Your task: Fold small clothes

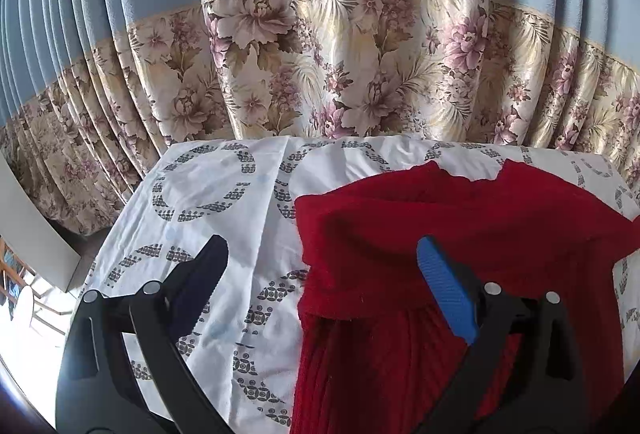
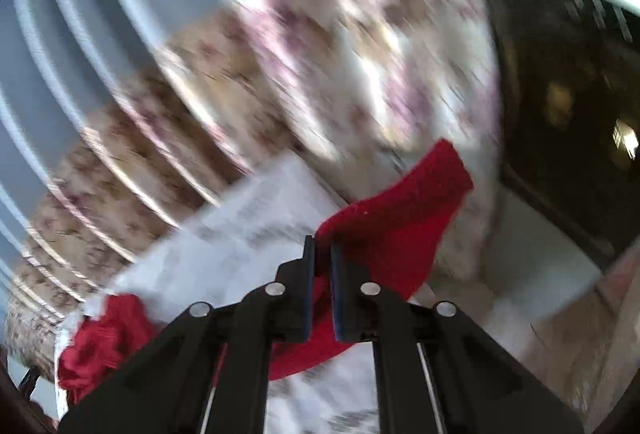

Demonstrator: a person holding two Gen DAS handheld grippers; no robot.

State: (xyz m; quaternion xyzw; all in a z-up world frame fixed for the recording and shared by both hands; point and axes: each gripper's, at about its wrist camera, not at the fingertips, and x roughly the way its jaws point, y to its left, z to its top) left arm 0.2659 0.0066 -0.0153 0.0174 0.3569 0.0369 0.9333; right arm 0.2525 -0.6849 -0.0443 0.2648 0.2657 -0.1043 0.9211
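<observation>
A red knitted garment (image 1: pixel 460 234) lies on the white patterned cloth (image 1: pixel 224 202) covering the table, with a ribbed part near the bottom of the left wrist view. My left gripper (image 1: pixel 320 258) is open, just above the garment's left edge; its blue finger pad (image 1: pixel 444 286) is over the red knit, the dark one over the cloth. My right gripper (image 2: pixel 322 254) is shut on a part of the red garment (image 2: pixel 396 210) and holds it lifted, its end sticking up to the right. That view is blurred by motion.
A blue curtain with a floral band (image 1: pixel 340 66) hangs right behind the table. The table's left edge drops to the floor (image 1: pixel 48 298). In the right wrist view a dark doorway (image 2: pixel 568 106) and tiled floor (image 2: pixel 560 306) lie to the right.
</observation>
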